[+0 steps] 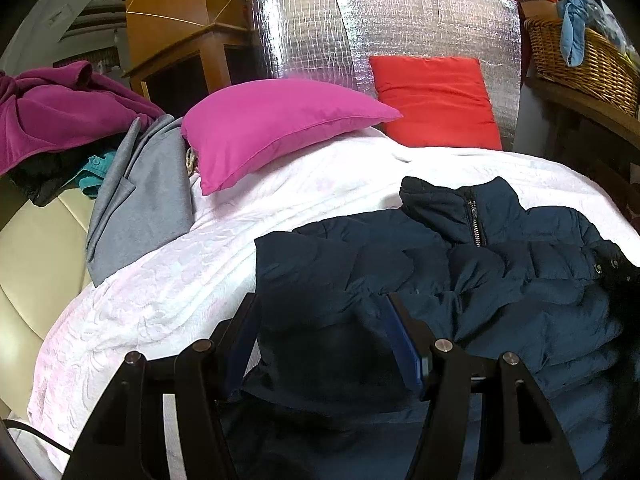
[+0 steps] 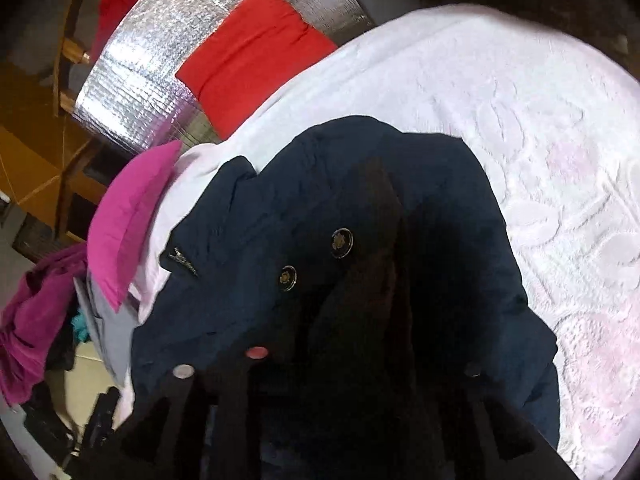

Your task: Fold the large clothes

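Observation:
A navy padded jacket (image 1: 460, 272) with a zip collar lies crumpled on the white bedspread (image 1: 168, 300). My left gripper (image 1: 324, 312) has its blue-padded fingers (image 1: 404, 344) wide apart with a fold of the jacket's left edge lying between them; the jaws do not pinch it. In the right wrist view the jacket (image 2: 280, 208) with two dark buttons fills the middle. My right gripper (image 2: 360, 240) is dark and blurred against the fabric, and its fingers seem buried in the jacket, so I cannot tell how they stand.
A magenta pillow (image 1: 276, 128) and a red pillow (image 1: 436, 100) lie at the head of the bed against a silver foil panel (image 1: 400, 24). A grey garment (image 1: 140, 196) and a purple one (image 1: 60, 112) lie at left. A wicker basket (image 1: 584, 56) stands at right.

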`<move>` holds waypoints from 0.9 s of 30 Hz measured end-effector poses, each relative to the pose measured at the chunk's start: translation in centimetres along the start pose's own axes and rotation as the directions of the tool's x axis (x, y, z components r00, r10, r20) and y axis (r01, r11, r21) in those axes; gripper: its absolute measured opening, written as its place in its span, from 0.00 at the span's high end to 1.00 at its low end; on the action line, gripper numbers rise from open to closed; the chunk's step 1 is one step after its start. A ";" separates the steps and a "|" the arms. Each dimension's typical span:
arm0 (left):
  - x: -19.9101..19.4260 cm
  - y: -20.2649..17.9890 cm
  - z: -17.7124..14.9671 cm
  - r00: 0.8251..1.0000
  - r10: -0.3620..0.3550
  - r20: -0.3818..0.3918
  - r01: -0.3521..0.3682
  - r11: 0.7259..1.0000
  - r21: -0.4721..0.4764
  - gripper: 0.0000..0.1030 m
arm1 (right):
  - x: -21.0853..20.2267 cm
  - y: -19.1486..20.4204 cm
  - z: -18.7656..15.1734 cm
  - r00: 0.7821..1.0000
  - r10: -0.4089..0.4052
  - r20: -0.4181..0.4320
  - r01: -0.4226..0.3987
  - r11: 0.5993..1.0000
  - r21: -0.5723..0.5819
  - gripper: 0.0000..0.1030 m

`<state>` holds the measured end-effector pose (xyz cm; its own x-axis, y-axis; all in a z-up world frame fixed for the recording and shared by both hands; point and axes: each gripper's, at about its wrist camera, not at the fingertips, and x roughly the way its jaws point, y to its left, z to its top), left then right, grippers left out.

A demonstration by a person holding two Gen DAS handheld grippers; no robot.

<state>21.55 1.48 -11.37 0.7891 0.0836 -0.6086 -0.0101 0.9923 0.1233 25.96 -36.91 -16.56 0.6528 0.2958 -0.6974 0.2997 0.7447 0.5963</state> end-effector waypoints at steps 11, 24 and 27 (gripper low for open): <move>0.1 -0.2 0.0 1.000 0.006 -0.007 -0.006 1.000 0.005 0.38 | 0.0 0.6 -0.4 1.000 -0.021 0.014 0.021 0.999 -0.047 0.59; 0.0 -0.3 -0.1 1.000 0.003 -0.007 -0.003 1.000 0.004 0.38 | 0.0 1.6 -0.5 0.990 -0.134 0.048 0.139 0.981 -0.136 0.82; 0.2 -0.4 -0.1 1.000 0.000 -0.016 0.000 1.000 0.012 0.38 | 0.5 0.3 -0.1 0.996 -0.093 0.001 0.093 0.993 -0.068 0.78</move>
<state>21.68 1.07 -11.58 0.7791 0.0850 -0.6211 -0.0027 0.9912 0.1323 26.30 -36.44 -16.76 0.6229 0.2242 -0.7495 0.3114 0.8079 0.5004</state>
